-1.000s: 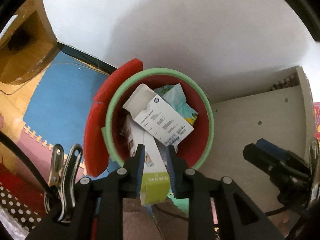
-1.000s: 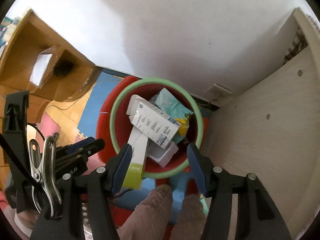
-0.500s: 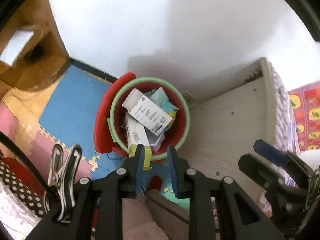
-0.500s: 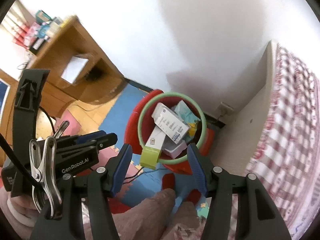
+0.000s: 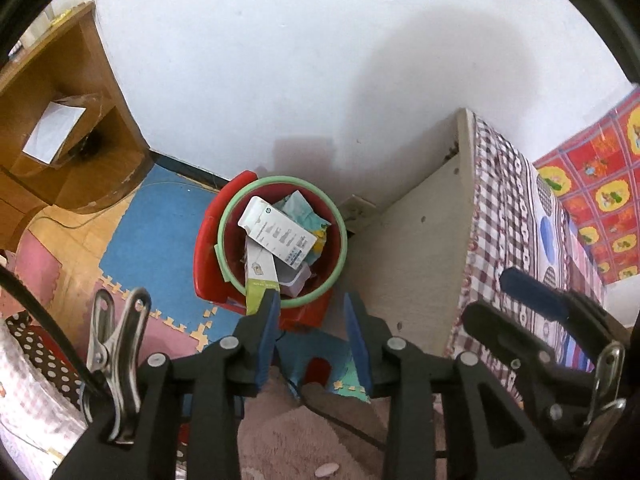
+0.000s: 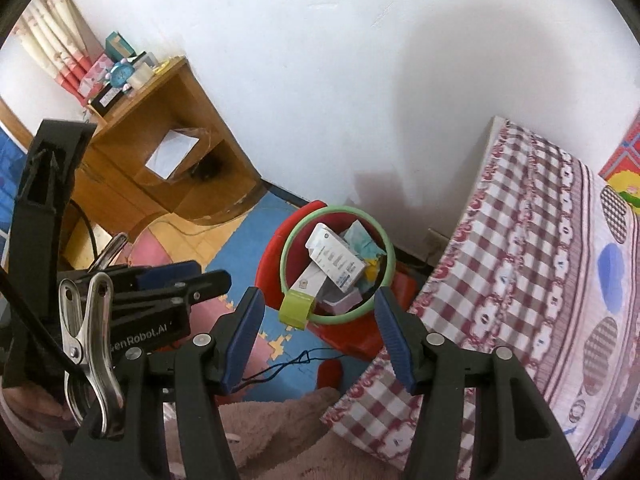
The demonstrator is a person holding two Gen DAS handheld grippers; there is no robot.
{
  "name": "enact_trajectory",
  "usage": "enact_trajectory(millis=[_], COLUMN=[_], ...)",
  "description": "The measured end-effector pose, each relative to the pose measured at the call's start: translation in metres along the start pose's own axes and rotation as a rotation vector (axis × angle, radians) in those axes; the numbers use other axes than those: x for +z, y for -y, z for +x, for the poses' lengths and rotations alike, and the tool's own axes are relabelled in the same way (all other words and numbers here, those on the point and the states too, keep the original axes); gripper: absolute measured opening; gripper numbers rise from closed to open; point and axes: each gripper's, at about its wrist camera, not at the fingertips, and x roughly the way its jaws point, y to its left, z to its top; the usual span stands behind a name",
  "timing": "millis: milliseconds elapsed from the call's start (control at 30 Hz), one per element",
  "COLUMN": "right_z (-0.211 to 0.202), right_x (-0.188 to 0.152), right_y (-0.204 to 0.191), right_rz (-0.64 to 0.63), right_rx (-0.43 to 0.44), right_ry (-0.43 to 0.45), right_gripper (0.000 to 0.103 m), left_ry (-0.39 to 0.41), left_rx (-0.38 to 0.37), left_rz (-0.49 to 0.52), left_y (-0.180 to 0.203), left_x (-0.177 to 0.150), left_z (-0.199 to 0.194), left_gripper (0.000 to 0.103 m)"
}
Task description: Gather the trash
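A red trash bin with a green rim (image 5: 339, 236) (image 6: 390, 248) stands on the floor against the white wall. It holds a white printed box (image 5: 276, 236) (image 6: 334, 258), a long white carton with a lime-green end (image 5: 260, 280) (image 6: 298, 308) leaning over the rim, and crumpled wrappers (image 5: 306, 210). My left gripper (image 5: 312, 308) hovers high above the bin's near side, its jaws opening with nothing between them. My right gripper (image 6: 318, 308) is open and empty, also well above the bin. The left gripper (image 6: 182, 280) shows at the left of the right wrist view.
A bed with a checked cover (image 5: 508, 208) (image 6: 528, 248) and pale side panel (image 5: 412, 264) stands right of the bin. A wooden desk (image 5: 52, 120) (image 6: 160, 152) is at the left. Foam floor mats (image 5: 156, 236) and a plush sleeve (image 6: 272, 432) lie below.
Both grippers have risen well away from the bin, which now looks small. The left jaws have spread apart; the lime-ended carton rests on the bin's rim. The right jaws kept their width.
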Motion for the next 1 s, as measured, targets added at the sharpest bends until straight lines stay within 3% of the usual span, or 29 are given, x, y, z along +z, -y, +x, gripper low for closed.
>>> enact_trajectory(millis=[333, 1000], right_z=[-0.008, -0.011], right_x=[-0.012, -0.025], right_y=[0.009, 0.014], right_rz=[-0.011, 0.007], right_rx=[0.010, 0.008], right_ry=[-0.003, -0.011], right_gripper=[0.058, 0.058], left_ry=[0.012, 0.010], left_rx=[0.023, 0.036], left_rz=[0.004, -0.015], left_y=[0.022, 0.027], left_x=[-0.018, -0.028], left_z=[-0.006, -0.006], left_gripper=[0.035, 0.035])
